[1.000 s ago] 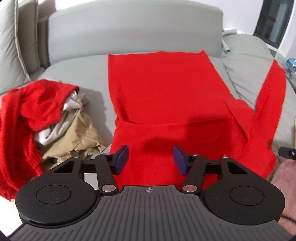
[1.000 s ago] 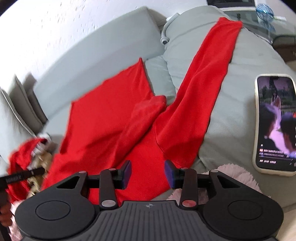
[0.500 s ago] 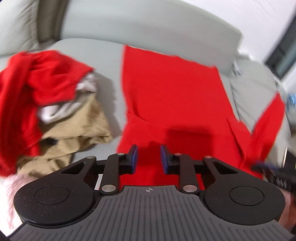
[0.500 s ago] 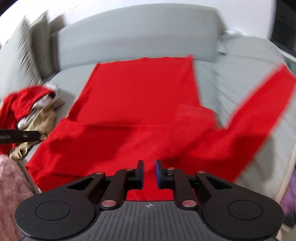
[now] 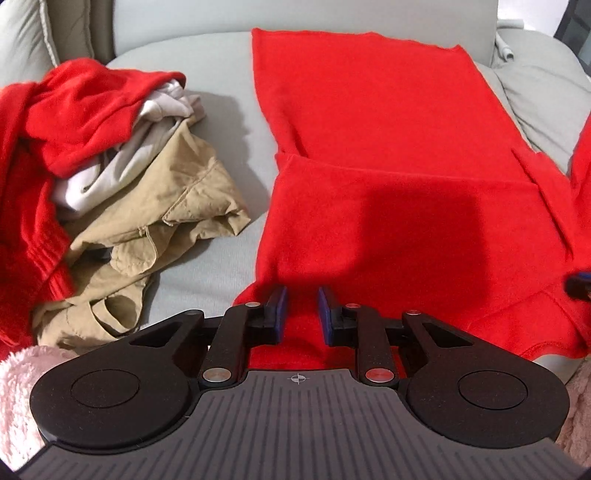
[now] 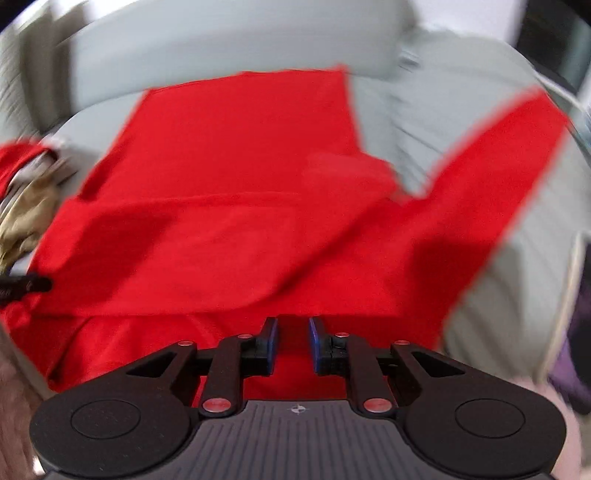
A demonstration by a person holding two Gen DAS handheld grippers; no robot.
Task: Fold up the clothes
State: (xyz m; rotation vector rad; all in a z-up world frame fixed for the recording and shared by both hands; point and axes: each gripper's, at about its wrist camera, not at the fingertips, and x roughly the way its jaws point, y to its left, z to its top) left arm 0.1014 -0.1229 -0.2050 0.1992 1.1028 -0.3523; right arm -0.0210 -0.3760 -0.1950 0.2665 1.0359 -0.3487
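A red long-sleeved garment (image 5: 388,155) lies spread on the grey sofa (image 5: 207,122), its near part folded over the body. One sleeve (image 6: 491,177) stretches to the right over a cushion. My left gripper (image 5: 300,314) hovers over the garment's near left edge, jaws partly open with red cloth showing between them. My right gripper (image 6: 292,345) is over the near edge further right, jaws narrowly apart; that view is motion-blurred. Whether either one pinches cloth is unclear.
A heap of clothes lies at the left: a red garment (image 5: 74,110), a white one (image 5: 122,158) and khaki trousers (image 5: 155,229). Pink fluffy fabric (image 5: 18,387) is at the near left corner. The sofa backrest (image 5: 332,14) closes the far side.
Both grippers moved down to the garment's near edge. The left jaws narrowed from wide open. The right jaws narrowed, then opened slightly, and the right view swung left.
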